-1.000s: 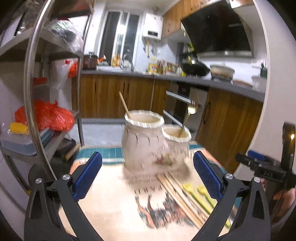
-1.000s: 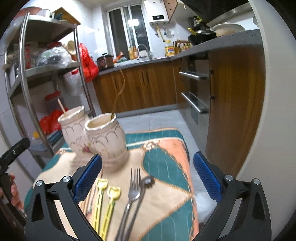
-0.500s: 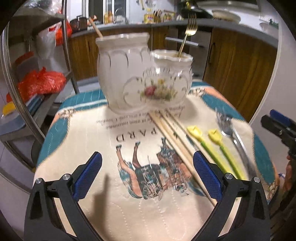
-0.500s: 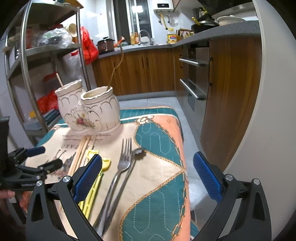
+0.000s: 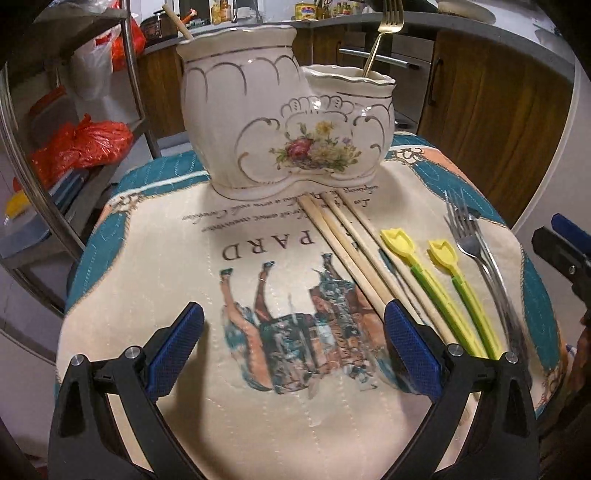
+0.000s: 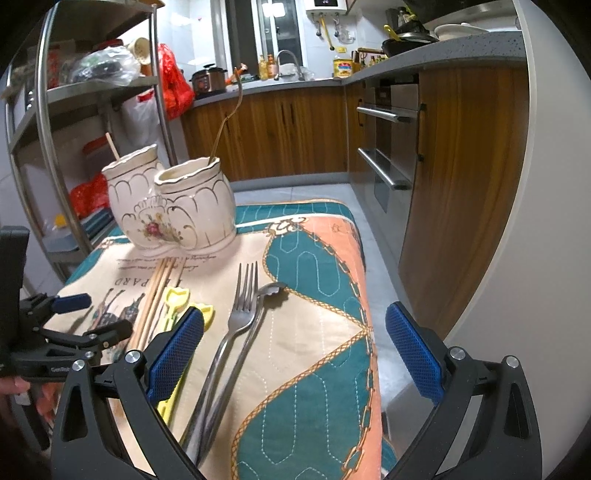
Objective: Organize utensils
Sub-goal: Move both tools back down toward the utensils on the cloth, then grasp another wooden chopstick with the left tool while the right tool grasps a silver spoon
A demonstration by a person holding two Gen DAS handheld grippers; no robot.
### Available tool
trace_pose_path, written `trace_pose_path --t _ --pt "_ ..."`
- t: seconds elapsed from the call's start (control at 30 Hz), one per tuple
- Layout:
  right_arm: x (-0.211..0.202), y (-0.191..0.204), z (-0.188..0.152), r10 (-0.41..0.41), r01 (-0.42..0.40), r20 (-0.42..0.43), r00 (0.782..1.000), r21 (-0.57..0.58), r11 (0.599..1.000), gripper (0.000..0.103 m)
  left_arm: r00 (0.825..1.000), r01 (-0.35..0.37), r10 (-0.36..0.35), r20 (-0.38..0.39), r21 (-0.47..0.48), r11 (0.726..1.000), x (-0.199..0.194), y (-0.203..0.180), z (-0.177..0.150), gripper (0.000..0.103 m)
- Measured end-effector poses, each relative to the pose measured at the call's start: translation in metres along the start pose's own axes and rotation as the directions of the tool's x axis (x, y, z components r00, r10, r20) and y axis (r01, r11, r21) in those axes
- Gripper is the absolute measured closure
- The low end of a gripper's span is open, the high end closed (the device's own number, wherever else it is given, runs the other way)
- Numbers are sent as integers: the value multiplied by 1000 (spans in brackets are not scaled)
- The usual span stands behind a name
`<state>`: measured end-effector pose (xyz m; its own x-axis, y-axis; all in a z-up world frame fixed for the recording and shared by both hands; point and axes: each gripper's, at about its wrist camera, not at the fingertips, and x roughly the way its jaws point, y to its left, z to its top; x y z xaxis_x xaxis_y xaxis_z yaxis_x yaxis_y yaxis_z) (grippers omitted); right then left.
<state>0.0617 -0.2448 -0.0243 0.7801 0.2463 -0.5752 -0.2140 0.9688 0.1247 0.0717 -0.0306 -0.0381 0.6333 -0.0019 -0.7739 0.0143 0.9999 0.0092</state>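
Note:
A white double ceramic utensil holder [image 5: 284, 125] [image 6: 173, 206] stands at the far side of a small cloth-covered table [image 5: 155, 280]. Its tall pot holds one chopstick [image 5: 177, 18]; its short pot holds a gold fork [image 5: 384, 33]. On the cloth lie several wooden chopsticks [image 5: 351, 251] [image 6: 155, 295], two yellow-green picks [image 5: 439, 288] [image 6: 177, 302], a steel fork [image 5: 476, 258] [image 6: 236, 325] and a steel spoon [image 6: 258, 317]. My left gripper [image 5: 293, 347] is open and empty above the cloth, its right finger over the chopsticks. My right gripper [image 6: 293, 347] is open and empty above the fork and spoon.
A metal shelf rack [image 5: 70, 122] [image 6: 55, 122] with red bags stands left of the table. Wooden kitchen cabinets [image 6: 288, 129] and an oven [image 6: 391, 144] lie behind and to the right. The table's right edge [image 6: 369, 295] drops to the tiled floor.
My left gripper has tilted down and moved closer to the cloth and the holder. My right gripper has moved forward and down over the fork and spoon. Both stay open.

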Motion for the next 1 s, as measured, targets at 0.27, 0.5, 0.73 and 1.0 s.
trace_pose_path --t 0.27,0.5,0.73,1.0 --pt "1 2 0 -3 3 -3 1000 -5 1000 5 1000 14 -14 -8 -25 1000 0 -2 2 12" --pt "1 3 -2 0 0 -7 1000 -6 1000 5 1000 24 -24 0 -34 999 0 -4 2 17" --pt "1 4 -3 2 -3 -9 1000 -12 1000 5 1000 22 -23 -15 -68 997 -3 1 6 44" --pt "1 2 -3 4 -4 -7 1000 -7 1000 5 998 68 -69 -12 -106 992 -8 -7 6 43"
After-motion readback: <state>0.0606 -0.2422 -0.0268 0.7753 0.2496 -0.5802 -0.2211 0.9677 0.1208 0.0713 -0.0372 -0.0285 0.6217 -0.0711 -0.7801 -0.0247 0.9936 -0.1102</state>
